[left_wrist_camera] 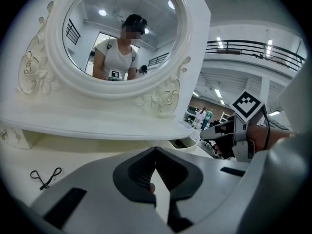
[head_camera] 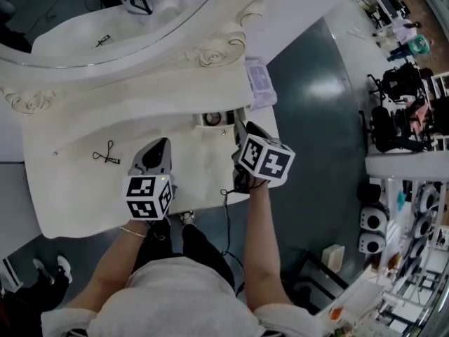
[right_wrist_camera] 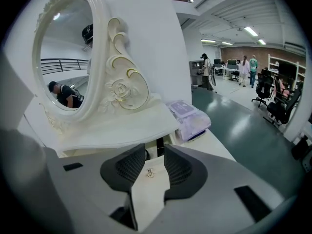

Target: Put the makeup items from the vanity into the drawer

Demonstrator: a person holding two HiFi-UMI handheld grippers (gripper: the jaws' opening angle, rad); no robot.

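Far left on the vanity top lies the eyelash curler, flat on the white surface with its scissor loops spread and nothing else around it. It is the one makeup item I can see outside the drawer. It looks light, thin and stiff, all bare metal, so I'd expect it to skate away under a careless pinch. The sounder hold is probably across the shank where the two arms cross, not on the wire loops.

Just right of it hovers the left gripper, well short of the curler. Its jaws are tip to tip and hold nothing.

Next comes the open drawer, with a round compact already inside. The right gripper hangs at its front edge, jaws parted and empty, framing what looks like the drawer's small metal pull. Beyond it, at the vanity's right end, sits a purple packet.
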